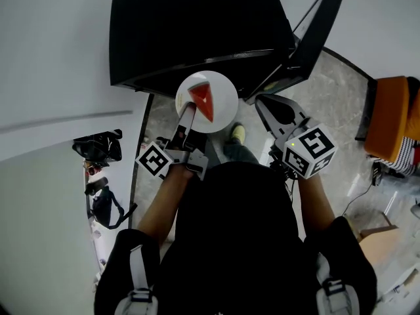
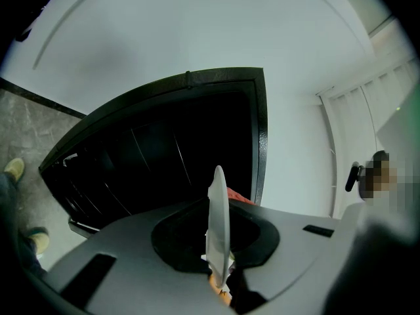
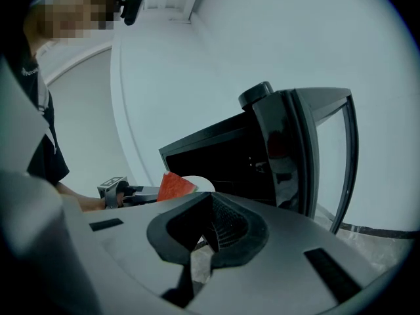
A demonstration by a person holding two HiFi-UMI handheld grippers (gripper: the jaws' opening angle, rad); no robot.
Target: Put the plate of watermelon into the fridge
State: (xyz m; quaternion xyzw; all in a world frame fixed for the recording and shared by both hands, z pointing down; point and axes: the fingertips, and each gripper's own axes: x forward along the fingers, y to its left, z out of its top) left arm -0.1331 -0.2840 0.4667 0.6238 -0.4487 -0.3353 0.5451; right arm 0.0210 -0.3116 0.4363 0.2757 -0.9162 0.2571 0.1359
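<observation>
A white wall (image 1: 52, 58) curves round the left and top, with a dark skirting strip (image 1: 140, 156) at its foot. The floor (image 1: 328, 104) is grey marbled stone, evenly lit. An orange seat (image 1: 388, 113) stands at the right edge, and a cardboard box (image 1: 377, 238) lies lower down, well apart from it. Black bags (image 1: 98, 149) sit by the left wall.

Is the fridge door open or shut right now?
Open. The door stands swung out to the right of the fridge, leaving its dark inside exposed before the plate.
</observation>
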